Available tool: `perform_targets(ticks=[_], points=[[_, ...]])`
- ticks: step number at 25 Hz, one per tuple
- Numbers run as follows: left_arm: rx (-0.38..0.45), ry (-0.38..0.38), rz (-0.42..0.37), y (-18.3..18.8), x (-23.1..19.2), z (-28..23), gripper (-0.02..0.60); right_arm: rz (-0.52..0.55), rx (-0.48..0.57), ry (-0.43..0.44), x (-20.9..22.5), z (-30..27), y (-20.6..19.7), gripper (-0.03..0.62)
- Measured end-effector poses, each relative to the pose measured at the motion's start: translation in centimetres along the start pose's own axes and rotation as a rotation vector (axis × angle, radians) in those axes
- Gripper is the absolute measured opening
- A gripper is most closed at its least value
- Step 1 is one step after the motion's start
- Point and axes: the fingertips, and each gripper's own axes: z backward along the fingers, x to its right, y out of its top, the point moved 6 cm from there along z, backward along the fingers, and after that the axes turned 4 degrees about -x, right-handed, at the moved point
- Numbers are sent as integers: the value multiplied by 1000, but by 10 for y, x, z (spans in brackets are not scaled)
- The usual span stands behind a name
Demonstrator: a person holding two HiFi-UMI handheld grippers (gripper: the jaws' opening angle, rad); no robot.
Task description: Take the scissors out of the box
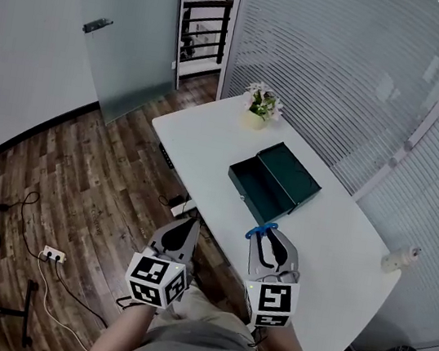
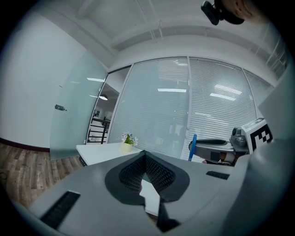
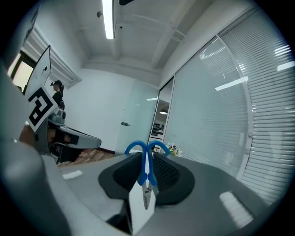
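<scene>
**A:** Entry: state of the right claw [image 3: 147, 156]?

**B:** It is clamped on the scissors [image 3: 146, 174]. The blue handle loops stick out past its tips and the blades point back toward its body, so the long axis runs along the claw's own line.

**A:** And the box?

**B:** The green box [image 1: 243, 191] lies ahead of the right claw, apart from it, with the lid thrown back. The scissors are clear of it, so the extraction looks done. Any set-down depends on the white table [image 1: 335, 230], which is directly under that claw.

**A:** Left claw [image 2: 145, 154]?

**B:** It is just beside the right one, on its left, with the jaws together and nothing between them. It is farther from the box.

**A:** Unclear items?

**B:** The box interior is too dark to read. A pale wedge partly covers the blade tips.
</scene>
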Motion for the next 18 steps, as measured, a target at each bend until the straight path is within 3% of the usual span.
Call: perform_targets(ticks=[18], points=[[-3,0,-8,-2,5,5,6,-58,3,13,0,-2,-14,91]])
